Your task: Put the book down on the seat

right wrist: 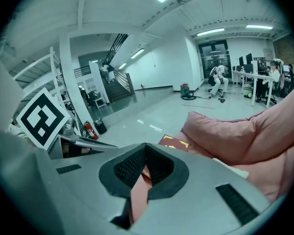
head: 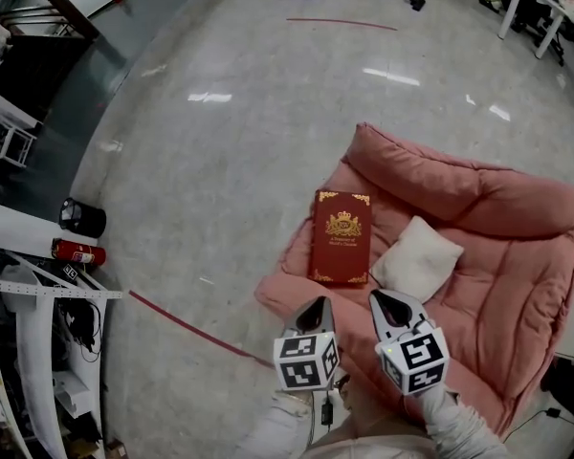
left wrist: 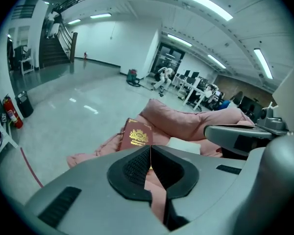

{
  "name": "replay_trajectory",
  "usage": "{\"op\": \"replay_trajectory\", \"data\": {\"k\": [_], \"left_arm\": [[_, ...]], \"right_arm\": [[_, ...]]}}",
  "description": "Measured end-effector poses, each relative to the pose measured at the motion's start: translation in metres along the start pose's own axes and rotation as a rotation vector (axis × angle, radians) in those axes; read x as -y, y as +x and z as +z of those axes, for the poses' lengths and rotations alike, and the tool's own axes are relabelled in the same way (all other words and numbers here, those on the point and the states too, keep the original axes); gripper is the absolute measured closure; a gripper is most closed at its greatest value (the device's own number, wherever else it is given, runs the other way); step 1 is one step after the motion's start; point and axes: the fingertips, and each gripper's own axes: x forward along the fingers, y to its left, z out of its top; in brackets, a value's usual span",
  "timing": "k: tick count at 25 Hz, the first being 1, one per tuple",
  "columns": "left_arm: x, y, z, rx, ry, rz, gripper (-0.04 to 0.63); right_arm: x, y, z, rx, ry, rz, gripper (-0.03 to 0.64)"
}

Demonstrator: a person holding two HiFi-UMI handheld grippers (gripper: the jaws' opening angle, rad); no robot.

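While the dark red hardcover book with gold print (head: 342, 237) lies flat on the pink padded floor seat (head: 497, 285), touching a cream cushion (head: 418, 258), I keep my left gripper (head: 318, 303) and right gripper (head: 379, 298) pressed together above the seat's near edge, with glossy grey floor (head: 220, 161) around.

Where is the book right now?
In the head view the book lies flat, cover up, on the left part of the pink seat, just left of the white pillow.

Bright, even light from ceiling strip lights (left wrist: 201, 3) glares in patches off the glossy floor (head: 392, 75); fisheye bending (dark vignette at the corners) warps the edges.
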Motion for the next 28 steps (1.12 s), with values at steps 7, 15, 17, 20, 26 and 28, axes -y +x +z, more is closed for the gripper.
{"op": "replay_trajectory", "data": {"k": [7,15,17,20,26,28], "left_arm": [[0.012,-0.046,0.006,0.054,0.008,-0.021,0.589],[0.023,-0.099,-0.002,0.111,0.007,-0.026,0.589],[0.026,-0.110,-0.007,0.120,0.014,-0.028,0.589],[0.032,-0.125,-0.013,0.134,0.022,-0.029,0.589],[0.045,-0.161,-0.028,0.163,0.042,-0.037,0.589],[0.050,-0.172,-0.034,0.170,0.050,-0.039,0.589]], "right_arm": [[-0.038,-0.028,0.005,0.023,-0.068,0.055,0.612],[-0.073,-0.064,0.000,0.034,-0.126,0.082,0.612],[-0.081,-0.072,-0.003,0.039,-0.143,0.091,0.612],[-0.092,-0.085,-0.003,0.050,-0.170,0.098,0.612],[-0.116,-0.116,-0.010,0.071,-0.205,0.122,0.612],[-0.124,-0.126,-0.011,0.082,-0.216,0.130,0.612]]}}
